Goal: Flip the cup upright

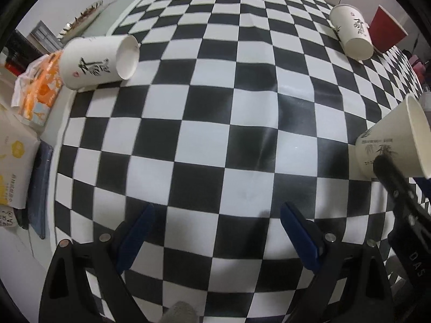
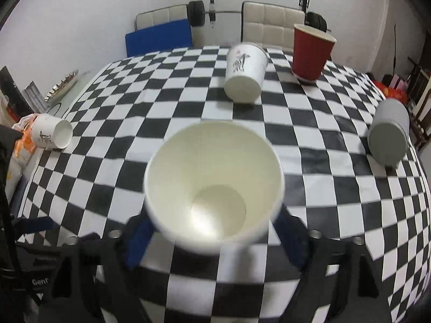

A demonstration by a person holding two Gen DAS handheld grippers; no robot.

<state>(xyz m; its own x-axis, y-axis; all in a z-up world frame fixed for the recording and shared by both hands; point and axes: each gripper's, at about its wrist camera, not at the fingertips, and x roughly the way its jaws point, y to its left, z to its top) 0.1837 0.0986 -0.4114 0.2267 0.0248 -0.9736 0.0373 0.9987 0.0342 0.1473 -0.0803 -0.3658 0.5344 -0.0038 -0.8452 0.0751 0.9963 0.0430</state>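
Note:
My right gripper [image 2: 212, 231] is shut on a white paper cup [image 2: 212, 185], held above the checkered table with its open mouth facing the camera. The same cup [image 1: 396, 148] shows at the right edge of the left wrist view, tilted, with a right finger [image 1: 390, 172] against its side. My left gripper [image 1: 216, 231] is open and empty over the table. Other white printed cups lie on their sides: one at the left edge [image 1: 98, 60] [image 2: 52, 134], one at the far side [image 1: 350, 33] [image 2: 243, 74].
A red cup [image 2: 309, 52] [image 1: 386, 31] stands at the far right. A grey cup [image 2: 389, 134] lies on its side at the right edge. Orange packaging [image 1: 40, 91] and boxes sit off the table's left edge. Chairs [image 2: 272, 23] stand behind the checkered table [image 1: 215, 107].

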